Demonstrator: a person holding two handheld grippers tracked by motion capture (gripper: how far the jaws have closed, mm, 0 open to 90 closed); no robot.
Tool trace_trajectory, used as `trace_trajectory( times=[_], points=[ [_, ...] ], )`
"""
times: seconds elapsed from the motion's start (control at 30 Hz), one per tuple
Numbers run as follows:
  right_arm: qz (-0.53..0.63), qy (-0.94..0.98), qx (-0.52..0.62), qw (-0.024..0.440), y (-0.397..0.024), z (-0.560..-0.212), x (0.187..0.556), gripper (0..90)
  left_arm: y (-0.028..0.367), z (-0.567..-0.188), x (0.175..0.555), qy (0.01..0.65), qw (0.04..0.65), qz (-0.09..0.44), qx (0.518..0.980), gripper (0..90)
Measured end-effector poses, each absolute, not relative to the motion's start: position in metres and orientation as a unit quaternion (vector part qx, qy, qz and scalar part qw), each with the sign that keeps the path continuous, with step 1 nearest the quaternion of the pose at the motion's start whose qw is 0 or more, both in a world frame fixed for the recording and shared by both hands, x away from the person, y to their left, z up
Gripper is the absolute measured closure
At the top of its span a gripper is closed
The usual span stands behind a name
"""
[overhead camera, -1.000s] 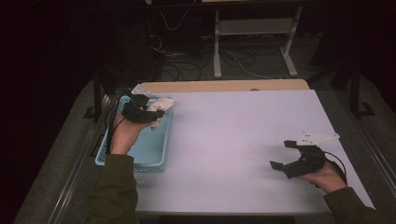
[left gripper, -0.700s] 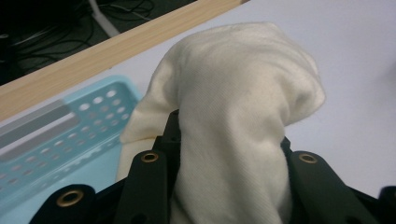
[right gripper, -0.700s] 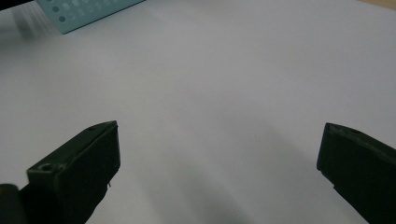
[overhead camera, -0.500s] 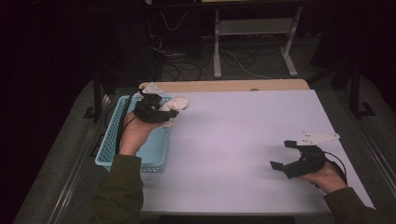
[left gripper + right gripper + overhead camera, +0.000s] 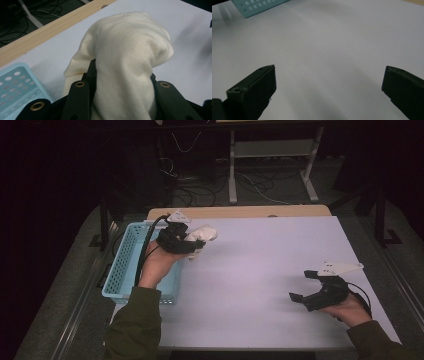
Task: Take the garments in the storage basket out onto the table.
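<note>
— Jaws first: what have yours got?

— High view: my left gripper [image 5: 192,245] is clamped partway on a cream sock [image 5: 202,234], a soft rolled bundle hanging just past the right rim of the blue basket [image 5: 116,280], above the white table [image 5: 260,270]. My right gripper [image 5: 306,287] rests low, well right of the basket, its jaws spread wide with nothing between them.

— And looking along the left one?

— Left gripper view: the sock [image 5: 125,62] is a fine-knit, matte, rounded lump bulging up between my two black jaws, both pressing into it. The basket [image 5: 15,85], perforated plastic, sits to the lower left; a wooden table edge [image 5: 50,30] runs beyond.

— The right?

— Right gripper view: bare smooth tabletop between my parted jaws, a basket corner [image 5: 257,6] far off.

— Which step, then?

— Carrying the sock out of the basket, I'd judge. Next I should lower it onto open table right of the basket and release.
</note>
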State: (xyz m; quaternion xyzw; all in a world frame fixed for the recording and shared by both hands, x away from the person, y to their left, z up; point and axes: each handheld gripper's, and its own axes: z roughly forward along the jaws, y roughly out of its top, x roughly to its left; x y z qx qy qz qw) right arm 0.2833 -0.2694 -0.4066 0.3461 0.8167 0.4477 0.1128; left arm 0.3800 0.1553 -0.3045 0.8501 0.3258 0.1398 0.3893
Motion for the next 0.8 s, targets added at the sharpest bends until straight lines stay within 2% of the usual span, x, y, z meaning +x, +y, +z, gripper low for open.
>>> trace_trajectory(
  times=[0.8],
  points=[
    [0.450,0.816,0.345,0.112,-0.270,-0.406,0.283,0.0,0.100,-0.315,0.382,0.284,0.408,0.101,0.862,61.0]
  ],
)
